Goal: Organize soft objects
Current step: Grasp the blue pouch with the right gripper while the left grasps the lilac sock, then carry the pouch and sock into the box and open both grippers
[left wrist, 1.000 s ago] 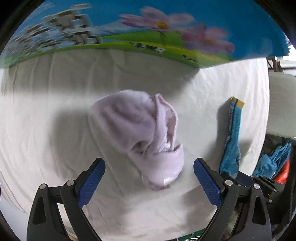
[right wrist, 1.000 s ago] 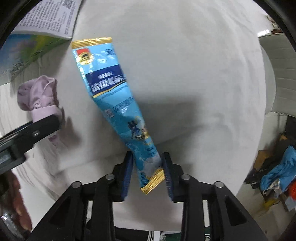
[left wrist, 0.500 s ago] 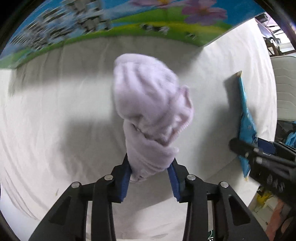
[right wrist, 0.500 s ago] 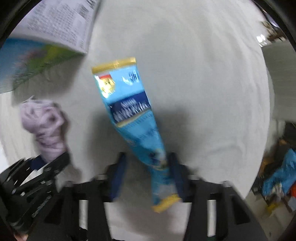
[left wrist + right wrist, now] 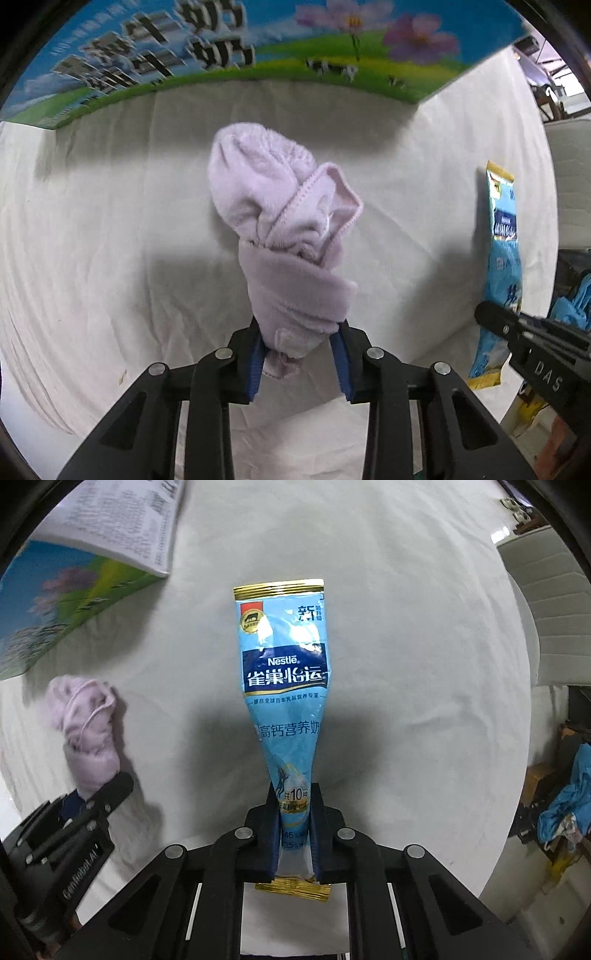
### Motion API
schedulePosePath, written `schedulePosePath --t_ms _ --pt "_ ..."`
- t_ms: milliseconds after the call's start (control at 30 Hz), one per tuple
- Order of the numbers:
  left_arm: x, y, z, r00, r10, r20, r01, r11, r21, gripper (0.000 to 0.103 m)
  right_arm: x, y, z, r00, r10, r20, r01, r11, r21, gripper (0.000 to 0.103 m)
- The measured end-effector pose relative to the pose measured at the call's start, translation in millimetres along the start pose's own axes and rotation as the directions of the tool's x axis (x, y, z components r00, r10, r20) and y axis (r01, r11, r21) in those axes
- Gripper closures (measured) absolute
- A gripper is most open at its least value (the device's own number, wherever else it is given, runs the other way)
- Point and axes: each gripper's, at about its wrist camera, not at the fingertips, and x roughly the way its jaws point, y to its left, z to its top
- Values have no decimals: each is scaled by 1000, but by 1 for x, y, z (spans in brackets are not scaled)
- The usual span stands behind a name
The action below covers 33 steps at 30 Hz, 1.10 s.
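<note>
My left gripper (image 5: 299, 350) is shut on the lower end of a bundled pale lilac sock (image 5: 284, 236) and holds it above the white cloth. The sock also shows at the left of the right wrist view (image 5: 86, 731). My right gripper (image 5: 293, 834) is shut on the lower end of a light blue Nestle milk-powder pouch (image 5: 286, 672) with gold edges, held upright over the cloth. The pouch also shows at the right of the left wrist view (image 5: 502, 258), with the right gripper's body (image 5: 535, 350) beside it.
A colourful carton (image 5: 258, 48) with flowers and cows stands behind the sock; it shows at the upper left of the right wrist view (image 5: 74, 572). White cloth (image 5: 406, 664) covers the table. Blue fabric (image 5: 565, 805) lies off the table's right edge.
My left gripper closed on the lilac sock and lifted it. My right gripper kept hold of the pouch, which swung from tilted left to upright.
</note>
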Motion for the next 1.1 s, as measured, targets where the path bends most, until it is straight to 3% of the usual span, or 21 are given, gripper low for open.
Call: schedulePosePath --t_ms 267,600,733,900,967,1100 --pt "-69 12 -16 989 -42 140 43 999 -3 75 -57 -8 -22 992 98 76 -91 992 -85 89" --pt "-162 32 -27 943 -99 318 93 995 31 75 -164 12 -28 952 218 217 -179 966 -188 89" --pt "-193 50 5 926 -127 356 114 992 58 75 -210 39 -21 924 271 271 -219 953 -207 89" --pt "-222 72 45 915 -130 382 113 991 68 75 -232 90 -4 892 325 314 -264 939 -221 89" --pt "-227 88 64 916 -120 384 103 993 63 75 -236 113 10 884 335 325 -271 935 -228 89" --pt "-225 110 99 933 -77 351 58 996 63 75 -221 158 49 882 360 304 -305 928 -215 89"
